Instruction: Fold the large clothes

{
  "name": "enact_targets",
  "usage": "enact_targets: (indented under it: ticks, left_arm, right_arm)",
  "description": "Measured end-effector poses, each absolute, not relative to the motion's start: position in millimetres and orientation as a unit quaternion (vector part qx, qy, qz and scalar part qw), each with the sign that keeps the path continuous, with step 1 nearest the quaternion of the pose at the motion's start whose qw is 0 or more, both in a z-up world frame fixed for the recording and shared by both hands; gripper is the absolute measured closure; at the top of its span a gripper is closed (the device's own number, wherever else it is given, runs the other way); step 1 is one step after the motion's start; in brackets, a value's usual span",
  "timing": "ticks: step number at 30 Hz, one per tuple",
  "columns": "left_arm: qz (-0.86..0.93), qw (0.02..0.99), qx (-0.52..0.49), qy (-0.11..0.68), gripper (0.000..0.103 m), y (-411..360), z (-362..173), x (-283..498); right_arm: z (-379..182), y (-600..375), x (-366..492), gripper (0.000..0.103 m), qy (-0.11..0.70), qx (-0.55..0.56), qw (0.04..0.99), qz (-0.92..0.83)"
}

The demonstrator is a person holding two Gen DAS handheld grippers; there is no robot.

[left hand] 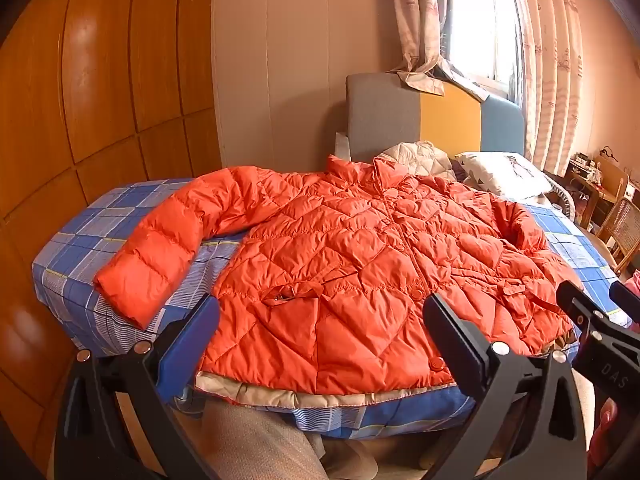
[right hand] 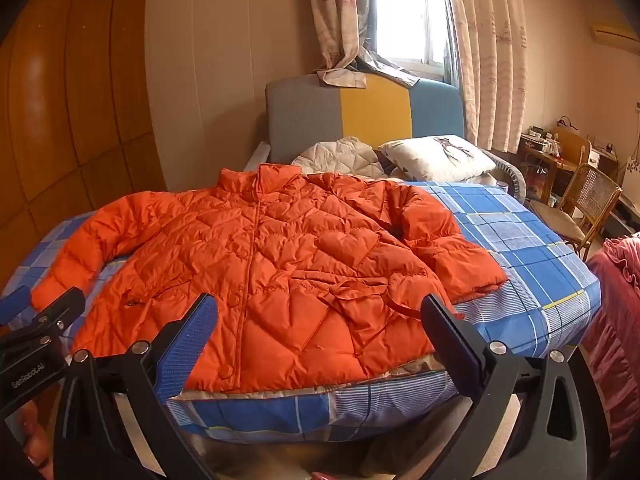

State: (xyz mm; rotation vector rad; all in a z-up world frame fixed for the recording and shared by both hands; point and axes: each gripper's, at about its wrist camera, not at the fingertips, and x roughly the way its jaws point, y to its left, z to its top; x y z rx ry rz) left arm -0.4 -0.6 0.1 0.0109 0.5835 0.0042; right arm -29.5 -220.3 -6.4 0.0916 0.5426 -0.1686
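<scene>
An orange quilted jacket [left hand: 340, 256] lies front up and buttoned on the blue plaid bed [left hand: 80, 248], collar toward the headboard. Its left sleeve [left hand: 160, 252] stretches out sideways; its right sleeve [right hand: 448, 248] lies bent down along the body. The jacket also shows in the right wrist view [right hand: 260, 272]. My left gripper [left hand: 322, 336] is open and empty, held just above the hem. My right gripper [right hand: 320, 336] is open and empty, over the hem on the right half. Each gripper sees the other at its frame edge.
The bed [right hand: 540, 264] has a grey, yellow and blue headboard [right hand: 360, 116]. A white pillow [right hand: 436, 158] and a pale quilted garment [right hand: 340, 158] lie beyond the collar. A wooden wardrobe [left hand: 100, 80] stands left. A rattan chair [right hand: 580, 212] and desk stand right. Red fabric [right hand: 616, 320] hangs at far right.
</scene>
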Motion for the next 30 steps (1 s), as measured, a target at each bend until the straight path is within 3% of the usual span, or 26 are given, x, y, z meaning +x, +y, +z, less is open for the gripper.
enact_targets:
  ticks: [30]
  left_arm:
    - [0.003,0.957,0.004,0.291,0.002,0.1,0.4,-0.5]
  right_arm:
    - [-9.8,-219.9,-27.2,0.003,0.279,0.046,0.956,-0.079]
